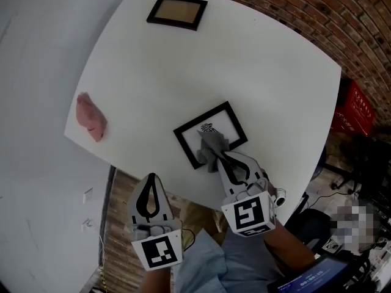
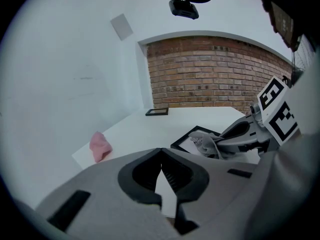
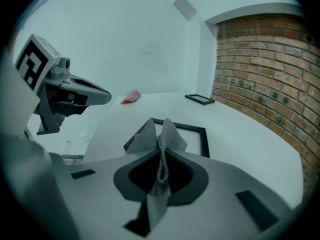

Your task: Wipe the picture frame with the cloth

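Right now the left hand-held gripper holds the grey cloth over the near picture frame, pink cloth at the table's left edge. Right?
Wrong side: the right hand-held gripper holds the grey cloth, as the right gripper view shows. The left hand-held gripper is shut, empty. Rest holds.

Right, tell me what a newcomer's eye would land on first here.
The right gripper, shut on a grey cloth, holds it on the near black picture frame by the white table's front edge. A crumpled pink cloth lies at the table's left edge and a second frame at the far side. The left gripper hangs shut and empty off the near edge.
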### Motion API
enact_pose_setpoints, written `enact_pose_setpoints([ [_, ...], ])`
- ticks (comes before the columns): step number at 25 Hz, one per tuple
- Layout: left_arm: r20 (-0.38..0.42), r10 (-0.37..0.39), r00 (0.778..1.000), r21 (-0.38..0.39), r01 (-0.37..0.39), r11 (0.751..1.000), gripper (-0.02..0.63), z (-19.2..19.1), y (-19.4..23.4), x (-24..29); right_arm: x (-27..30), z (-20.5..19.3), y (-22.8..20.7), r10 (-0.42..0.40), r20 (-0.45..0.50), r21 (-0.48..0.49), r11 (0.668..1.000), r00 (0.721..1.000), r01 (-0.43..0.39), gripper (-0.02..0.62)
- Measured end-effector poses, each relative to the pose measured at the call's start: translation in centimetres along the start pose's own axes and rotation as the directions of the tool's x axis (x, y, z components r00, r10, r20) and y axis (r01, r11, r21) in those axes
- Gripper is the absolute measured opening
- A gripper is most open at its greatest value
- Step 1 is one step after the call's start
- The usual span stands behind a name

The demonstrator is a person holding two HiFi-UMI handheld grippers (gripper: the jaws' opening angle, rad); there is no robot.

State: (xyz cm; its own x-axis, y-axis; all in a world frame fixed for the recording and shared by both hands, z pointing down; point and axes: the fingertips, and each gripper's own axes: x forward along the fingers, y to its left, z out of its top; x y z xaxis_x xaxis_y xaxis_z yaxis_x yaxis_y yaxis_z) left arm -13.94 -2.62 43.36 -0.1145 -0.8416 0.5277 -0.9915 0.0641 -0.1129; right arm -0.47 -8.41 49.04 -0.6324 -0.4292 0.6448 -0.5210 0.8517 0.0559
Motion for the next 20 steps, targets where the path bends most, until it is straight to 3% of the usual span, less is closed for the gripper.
enact_pose_setpoints([
  [13, -0.002, -0.058, 0.998, 0.052, 0.058, 0.997, 0.009, 1.9, -3.6, 2.2, -1.5, -1.6, -5.1, -0.080, 0.008, 0.058, 0.995, 0.997, 0.079, 0.027],
  [20, 0.025, -0.099, 0.995, 0.085, 0.097, 0.992, 0.009, 3.8, -5.5, 3.0, -3.2, -2.7, -8.5, -0.165, 0.001, 0.105, 0.981, 0.986, 0.164, 0.028],
])
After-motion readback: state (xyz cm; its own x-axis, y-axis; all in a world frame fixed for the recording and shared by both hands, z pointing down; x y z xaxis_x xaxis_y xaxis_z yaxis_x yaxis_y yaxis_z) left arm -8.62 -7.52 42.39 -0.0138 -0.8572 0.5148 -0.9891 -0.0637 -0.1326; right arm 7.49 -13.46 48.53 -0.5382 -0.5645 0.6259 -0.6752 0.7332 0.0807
